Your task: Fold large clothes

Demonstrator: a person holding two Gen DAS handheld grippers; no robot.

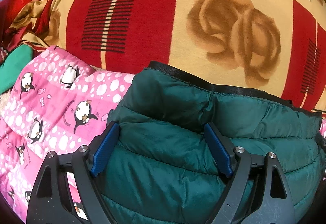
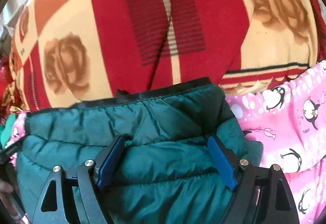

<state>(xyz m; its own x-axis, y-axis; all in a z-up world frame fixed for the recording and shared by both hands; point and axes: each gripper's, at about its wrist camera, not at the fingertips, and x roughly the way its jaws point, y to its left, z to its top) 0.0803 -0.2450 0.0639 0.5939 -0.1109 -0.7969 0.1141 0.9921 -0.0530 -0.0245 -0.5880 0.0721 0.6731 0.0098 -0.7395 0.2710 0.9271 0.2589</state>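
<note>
A dark green quilted puffer jacket (image 1: 183, 122) with a black hem band lies bunched on the bed, filling the lower half of both views. My left gripper (image 1: 161, 125) stands open over its left part, blue pads (image 1: 106, 148) wide apart with puffy fabric bulging between them. Over the jacket's (image 2: 85, 128) right part my right gripper (image 2: 167, 138) is open the same way, one blue pad (image 2: 222, 163) near the jacket's right edge. Whether the pads press into the fabric I cannot tell.
Under the jacket lies a pink penguin-print quilt (image 1: 51, 106), also seen in the right wrist view as the pink quilt (image 2: 285, 132). Beyond is a red and cream rose-pattern blanket (image 1: 163, 20). Crumpled cloth and a light green item (image 1: 14, 67) sit at the far left.
</note>
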